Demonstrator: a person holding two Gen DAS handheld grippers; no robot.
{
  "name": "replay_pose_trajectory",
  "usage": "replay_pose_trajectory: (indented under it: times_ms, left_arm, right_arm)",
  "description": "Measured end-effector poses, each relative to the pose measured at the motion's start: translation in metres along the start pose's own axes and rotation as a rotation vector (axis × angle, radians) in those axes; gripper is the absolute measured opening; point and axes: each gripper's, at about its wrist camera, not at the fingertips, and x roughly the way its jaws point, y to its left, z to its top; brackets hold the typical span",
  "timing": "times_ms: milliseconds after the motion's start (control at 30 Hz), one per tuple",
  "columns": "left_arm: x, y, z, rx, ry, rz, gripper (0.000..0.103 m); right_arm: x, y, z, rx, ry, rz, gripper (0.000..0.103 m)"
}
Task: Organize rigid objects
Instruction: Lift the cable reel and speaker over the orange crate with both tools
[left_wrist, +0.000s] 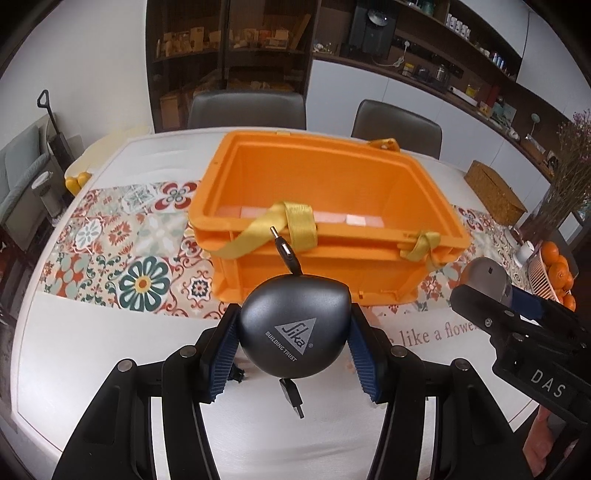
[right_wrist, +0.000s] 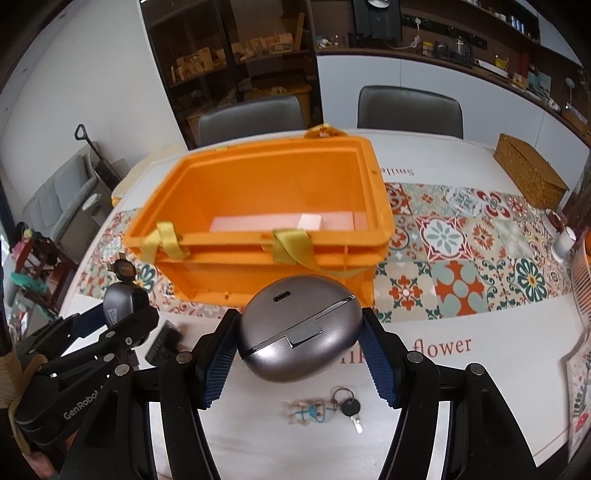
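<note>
My left gripper is shut on a dark grey rounded gadget with a Sika logo; a short cable plug sticks out of it at the top and a USB plug hangs below. My right gripper is shut on a silver-grey oval case with a charging port, hinge side facing me. Both are held above the table, just in front of an open orange crate with yellow straps over its near rim. Each gripper appears in the other's view: the right gripper, the left gripper.
A key on a ring with a small figure and a black object lie on the white cloth near me. A wicker box, a white cup and oranges in a rack stand on the right. Two chairs stand behind the table.
</note>
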Motion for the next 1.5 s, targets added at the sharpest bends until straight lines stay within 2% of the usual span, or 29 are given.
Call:
replay_pose_trajectory:
  times_ms: [600,1167,1500]
  left_arm:
    - [-0.033,0.007,0.031,0.021,-0.123,0.006,0.056]
    - [-0.037,0.006,0.068,0.035,-0.167,0.012,0.056]
    - [-0.021,0.005,0.088,0.042,-0.158,0.016,0.056]
  right_arm:
    - [-0.029,0.017,0.032,-0.014,-0.108,0.043,0.064]
    - [-0.038,0.022,0.061,-0.017,-0.176,0.056,0.064]
    - [-0.020,0.019,0.081,-0.010,-0.163,0.062,0.064]
